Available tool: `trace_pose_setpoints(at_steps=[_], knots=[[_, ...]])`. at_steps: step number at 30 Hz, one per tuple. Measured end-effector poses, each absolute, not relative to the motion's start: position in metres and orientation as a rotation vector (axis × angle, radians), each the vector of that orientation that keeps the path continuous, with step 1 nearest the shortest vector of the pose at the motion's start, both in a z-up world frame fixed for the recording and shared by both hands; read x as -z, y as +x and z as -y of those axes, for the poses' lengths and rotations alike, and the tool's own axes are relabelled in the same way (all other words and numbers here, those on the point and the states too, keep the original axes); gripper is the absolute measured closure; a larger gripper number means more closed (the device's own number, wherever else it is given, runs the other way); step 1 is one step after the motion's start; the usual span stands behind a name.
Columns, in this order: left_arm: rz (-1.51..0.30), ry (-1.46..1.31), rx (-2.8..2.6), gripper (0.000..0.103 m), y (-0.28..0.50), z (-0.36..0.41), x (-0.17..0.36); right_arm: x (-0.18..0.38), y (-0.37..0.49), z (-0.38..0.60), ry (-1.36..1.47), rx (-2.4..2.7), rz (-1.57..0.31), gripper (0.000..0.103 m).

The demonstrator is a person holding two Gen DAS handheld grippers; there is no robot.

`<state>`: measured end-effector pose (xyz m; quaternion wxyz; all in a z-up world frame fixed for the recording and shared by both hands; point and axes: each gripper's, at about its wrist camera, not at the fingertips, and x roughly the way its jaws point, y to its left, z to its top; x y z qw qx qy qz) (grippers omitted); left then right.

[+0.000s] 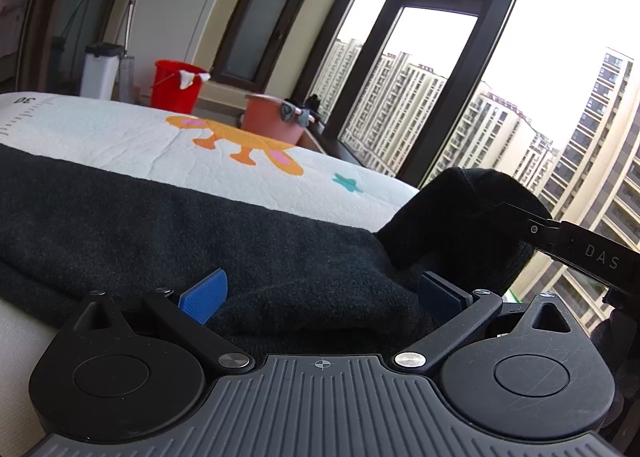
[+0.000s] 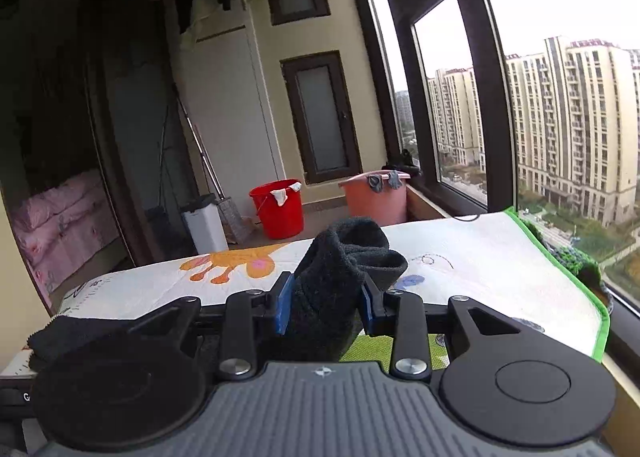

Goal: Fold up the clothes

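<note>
Right gripper clamps a raised bunch of the dark fleece garment above the cartoon-print mat, near the window. Left gripper, jaws spread wide, straddles the garment's flat stretch lying across the mat's near edge.

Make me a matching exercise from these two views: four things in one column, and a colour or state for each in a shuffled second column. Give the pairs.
Things:
1. left gripper
2. right gripper
3. bucket
4. tub

Colours or states:
A. bright red, a white cloth over its rim
B. open, with the dark garment lying between its blue pads
C. salmon pink, dark cloths draped on its rim
D. shut on a lifted fold of the dark garment

Pairs: 1-B, 2-D, 3-A, 4-C
</note>
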<state>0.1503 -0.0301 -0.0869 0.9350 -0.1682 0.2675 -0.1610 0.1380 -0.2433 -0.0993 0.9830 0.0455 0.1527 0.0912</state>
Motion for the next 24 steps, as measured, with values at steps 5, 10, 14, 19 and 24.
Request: trace_pose_setpoints(at_steps=[5, 10, 14, 19, 24], knots=[[-0.549, -0.406, 0.359, 0.0, 0.146, 0.006, 0.08, 0.107, 0.135, 0.205, -0.103, -0.332, -0.382, 0.073], [-0.557, -0.346, 0.373, 0.0, 0.156, 0.004, 0.049, 0.128, 0.139, 0.196, -0.122, -0.358, -0.441, 0.072], [-0.536, -0.125, 0.43, 0.0, 0.17, 0.042, 0.028, 0.128, 0.138, 0.193, -0.111, -0.362, -0.44, 0.064], [-0.609, -0.083, 0.419, 0.0, 0.211, 0.068, 0.045, 0.128, 0.138, 0.193, -0.112, -0.378, -0.439, 0.061], [-0.592, -0.172, 0.451, 0.0, 0.212, 0.054, 0.051, 0.128, 0.138, 0.189, -0.132, -0.387, -0.437, 0.056]])
